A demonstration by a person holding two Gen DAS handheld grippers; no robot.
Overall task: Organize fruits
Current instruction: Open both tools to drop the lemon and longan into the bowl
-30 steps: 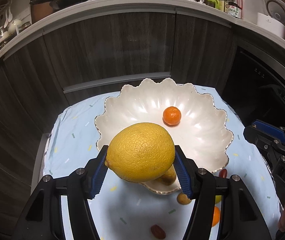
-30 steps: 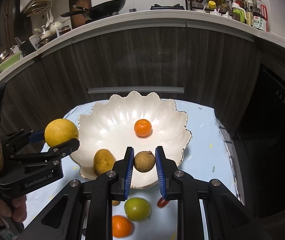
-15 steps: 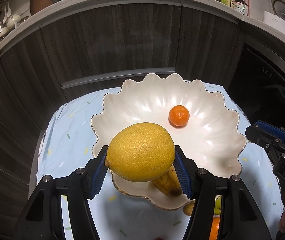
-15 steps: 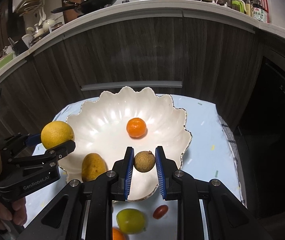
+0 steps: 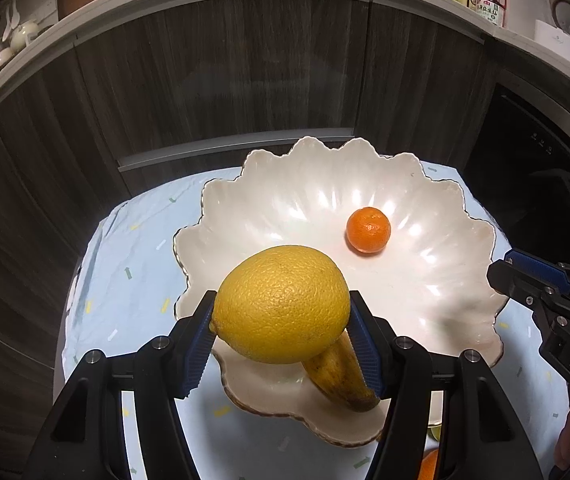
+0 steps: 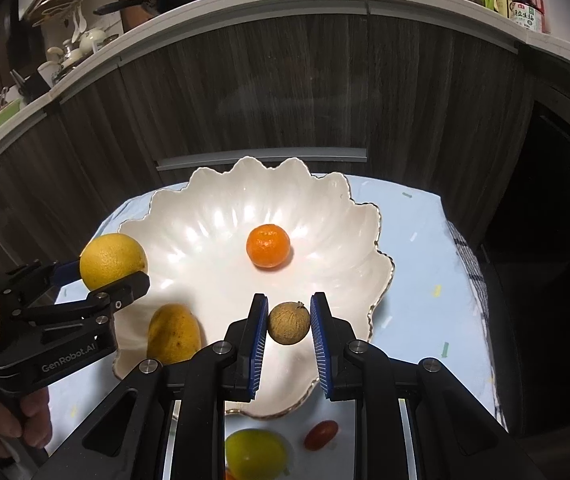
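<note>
Both hand-held grippers (L [image 5: 281, 336], R [image 6: 288, 338]) over bowl [image 6: 221, 216]

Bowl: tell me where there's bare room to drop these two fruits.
The bowl is bare behind and left of the mandarin, and between the mandarin and the right rim. The near-left corner is crowded: the mango lies there. Left gripper carries the lemon; right gripper the brown fruit.

At lower centre, a small brown fruit [image 6: 288, 323] is clamped by the right gripper [image 6: 288, 332] above the scalloped white bowl [image 6: 213, 216]. An orange [image 6: 267, 247] and a mango [image 6: 173, 334] are seen inside it. At left, a yellow citrus [image 6: 112, 261] is gripped by the left gripper [image 6: 101, 284].
</note>
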